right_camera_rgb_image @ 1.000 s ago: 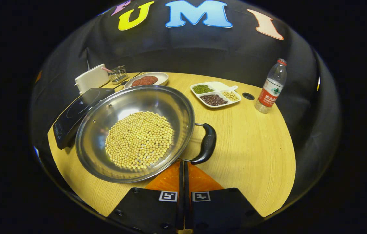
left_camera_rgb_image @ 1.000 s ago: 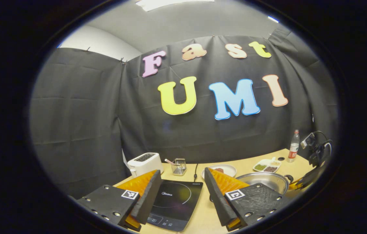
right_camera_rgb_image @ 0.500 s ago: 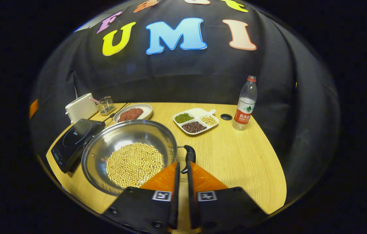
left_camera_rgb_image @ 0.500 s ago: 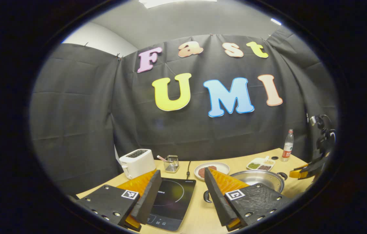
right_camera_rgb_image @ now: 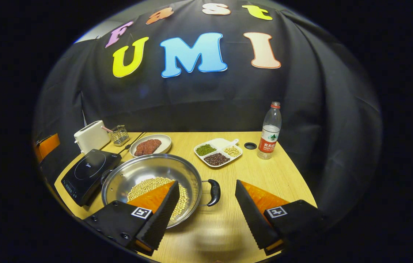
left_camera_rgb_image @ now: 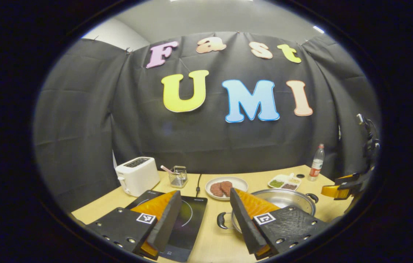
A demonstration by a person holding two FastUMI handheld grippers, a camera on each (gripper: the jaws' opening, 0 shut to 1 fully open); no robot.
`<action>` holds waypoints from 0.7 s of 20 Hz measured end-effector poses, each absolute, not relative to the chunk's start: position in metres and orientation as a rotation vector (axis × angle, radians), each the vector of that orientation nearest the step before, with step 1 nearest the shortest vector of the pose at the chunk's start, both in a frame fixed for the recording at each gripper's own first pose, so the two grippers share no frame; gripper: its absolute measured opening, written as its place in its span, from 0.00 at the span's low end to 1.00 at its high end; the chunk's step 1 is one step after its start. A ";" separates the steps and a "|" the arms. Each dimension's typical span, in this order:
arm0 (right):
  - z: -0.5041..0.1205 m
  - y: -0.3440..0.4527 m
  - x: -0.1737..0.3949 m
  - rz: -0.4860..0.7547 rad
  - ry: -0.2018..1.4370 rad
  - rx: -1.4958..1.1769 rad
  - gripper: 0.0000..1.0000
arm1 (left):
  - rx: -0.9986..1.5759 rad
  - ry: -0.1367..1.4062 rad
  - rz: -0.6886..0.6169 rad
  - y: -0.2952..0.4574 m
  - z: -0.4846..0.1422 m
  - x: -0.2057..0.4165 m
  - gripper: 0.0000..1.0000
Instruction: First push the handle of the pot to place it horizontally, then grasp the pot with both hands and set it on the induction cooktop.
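A steel pot (right_camera_rgb_image: 144, 170) holding soybeans (right_camera_rgb_image: 147, 184) stands on the wooden table, right of the black induction cooktop (right_camera_rgb_image: 88, 171). Its dark loop handles point left (right_camera_rgb_image: 105, 175) and right (right_camera_rgb_image: 214, 192) in the right gripper view. My right gripper (right_camera_rgb_image: 207, 183) is open and hovers just before the right handle, one finger over the pot's near rim, touching nothing. My left gripper (left_camera_rgb_image: 205, 193) is open above the table, between the cooktop (left_camera_rgb_image: 192, 213) and the pot (left_camera_rgb_image: 288, 199), whose left handle (left_camera_rgb_image: 222, 220) lies ahead. The right gripper (left_camera_rgb_image: 341, 186) shows at far right.
Along the back stand a white toaster (right_camera_rgb_image: 91, 136), a wire basket (right_camera_rgb_image: 120, 134), a plate of meat (right_camera_rgb_image: 150, 145), a divided dish of beans (right_camera_rgb_image: 216, 152) and a water bottle (right_camera_rgb_image: 269, 131). A round hole (right_camera_rgb_image: 250, 145) is in the table (right_camera_rgb_image: 265, 175).
My right gripper went from shut to open and drew back from the pot's right handle. My left gripper stayed open and pulled back, so the pot's left handle now shows.
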State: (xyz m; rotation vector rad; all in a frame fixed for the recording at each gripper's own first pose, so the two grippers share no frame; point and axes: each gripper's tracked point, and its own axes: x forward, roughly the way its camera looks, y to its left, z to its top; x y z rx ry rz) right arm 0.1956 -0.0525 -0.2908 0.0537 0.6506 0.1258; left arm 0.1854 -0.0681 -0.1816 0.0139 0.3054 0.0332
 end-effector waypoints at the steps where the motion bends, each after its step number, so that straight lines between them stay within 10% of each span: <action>1: -0.291 -0.053 0.196 0.123 0.651 0.056 0.98 | 0.011 0.319 0.029 -0.071 -0.189 0.189 0.79; 14: -0.320 -0.052 0.218 0.121 0.686 0.060 0.98 | -0.048 0.555 -0.109 -0.114 -0.298 0.235 0.82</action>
